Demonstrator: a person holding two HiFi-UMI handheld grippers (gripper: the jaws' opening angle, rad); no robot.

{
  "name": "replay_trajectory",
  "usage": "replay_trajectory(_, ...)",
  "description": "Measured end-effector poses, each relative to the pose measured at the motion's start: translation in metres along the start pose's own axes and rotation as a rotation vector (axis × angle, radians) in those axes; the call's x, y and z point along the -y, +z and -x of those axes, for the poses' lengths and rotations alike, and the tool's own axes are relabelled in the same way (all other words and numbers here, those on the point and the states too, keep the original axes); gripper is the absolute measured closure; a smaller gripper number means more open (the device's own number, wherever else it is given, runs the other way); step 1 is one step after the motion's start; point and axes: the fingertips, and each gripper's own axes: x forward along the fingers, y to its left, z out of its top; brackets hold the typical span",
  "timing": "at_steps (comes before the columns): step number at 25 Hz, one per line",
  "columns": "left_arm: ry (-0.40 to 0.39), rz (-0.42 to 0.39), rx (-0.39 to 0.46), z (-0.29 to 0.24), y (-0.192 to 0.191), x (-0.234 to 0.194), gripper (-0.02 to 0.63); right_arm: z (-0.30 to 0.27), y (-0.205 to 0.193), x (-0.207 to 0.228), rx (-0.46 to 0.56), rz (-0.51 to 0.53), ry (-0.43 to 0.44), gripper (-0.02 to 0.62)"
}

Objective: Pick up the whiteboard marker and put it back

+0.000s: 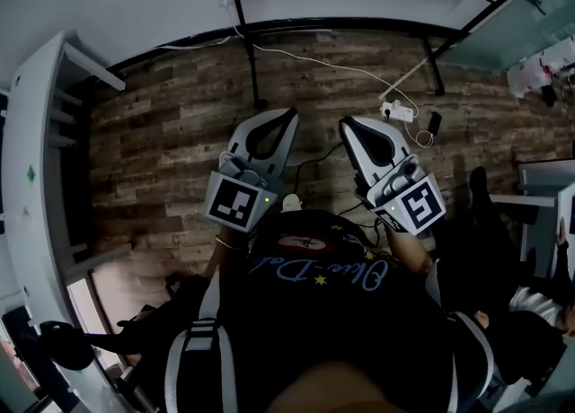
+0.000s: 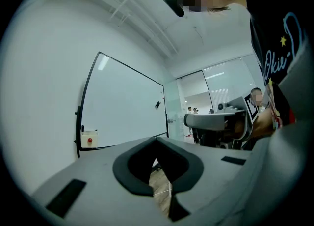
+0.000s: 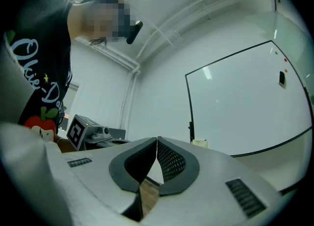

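Observation:
No whiteboard marker shows in any view. The whiteboard [image 2: 122,104] stands ahead on a black frame, and it also fills the right of the right gripper view as the whiteboard [image 3: 245,107]. A white box with a red button [image 2: 89,139] sits at its lower left corner. A small dark thing [image 3: 281,78] is stuck on the board; what it is I cannot tell. In the head view my left gripper [image 1: 289,115] and right gripper [image 1: 345,124] are held side by side before the person's chest, pointing at the board. Both are shut, with nothing between their tips.
The floor [image 1: 180,133] is dark wood planks. A white power strip [image 1: 398,111] with a cable lies by the board's right leg [image 1: 435,70]. A white shelf unit [image 1: 36,178] runs down the left. A glass wall [image 1: 530,16] is at upper right.

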Motion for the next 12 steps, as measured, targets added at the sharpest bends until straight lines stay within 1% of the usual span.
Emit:
replay_trajectory(7, -0.007, -0.016, -0.001, -0.013, 0.001, -0.014, 0.614, -0.016, -0.002, 0.015, 0.018, -0.010, -0.004, 0.569)
replay_trajectory(12, 0.014, -0.013, -0.014, -0.023, 0.001, -0.021, 0.614, -0.026, -0.003, 0.029, 0.031, -0.018, 0.026, 0.569)
